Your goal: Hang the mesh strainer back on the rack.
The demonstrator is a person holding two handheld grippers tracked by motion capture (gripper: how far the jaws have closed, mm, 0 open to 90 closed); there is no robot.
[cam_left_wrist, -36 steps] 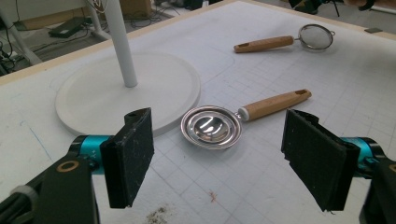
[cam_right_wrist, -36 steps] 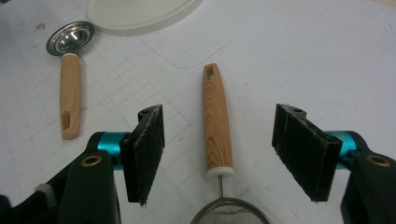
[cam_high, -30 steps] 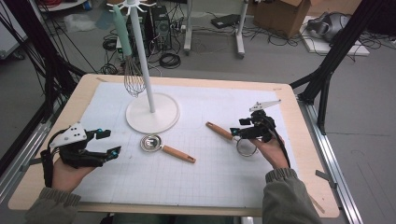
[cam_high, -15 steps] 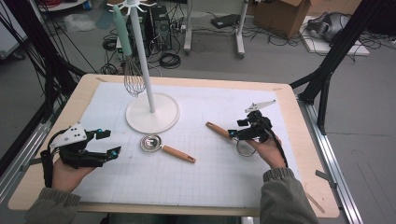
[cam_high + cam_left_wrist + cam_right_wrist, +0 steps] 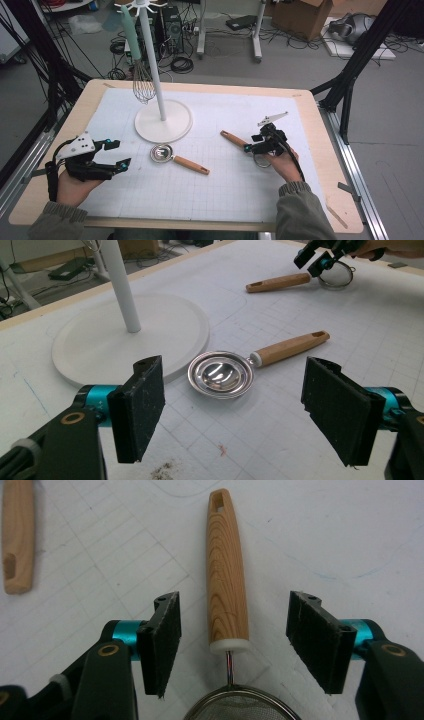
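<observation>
- Working over the gridded mat (image 5: 240, 185) on the wooden table (image 5: 330, 150), you are keeping both hands low, with the white stand (image 5: 162, 120) and its hanging whisk (image 5: 142, 85) sitting well clear at the far left.
- Bringing the right gripper (image 5: 230, 645) down over the strainer (image 5: 242, 707), you are straddling its wooden handle (image 5: 227, 575); the jaws have just been closing in, yet both pads are standing apart from the wood, so nothing is gripped.
- Lying flat on the mat at the right side of the table, the strainer (image 5: 260, 160) is pointing its handle (image 5: 232, 139) toward the stand, with the mesh bowl nearest your hand.
- Judging by its build, you are dealing with a light piece: stiff wood, a thin wire neck, a fine mesh that is likely denting easily.
- Taking hold on the wood just above the white collar (image 5: 229, 645) is looking soundest; the smooth, rounded, tapering grain may be slipping, so squeeze squarely.
- Resting near the table's left edge, your left gripper (image 5: 235, 410) is holding its jaws wide and empty, facing the steel measuring spoon (image 5: 222, 374) with its own wooden handle (image 5: 290, 347).
</observation>
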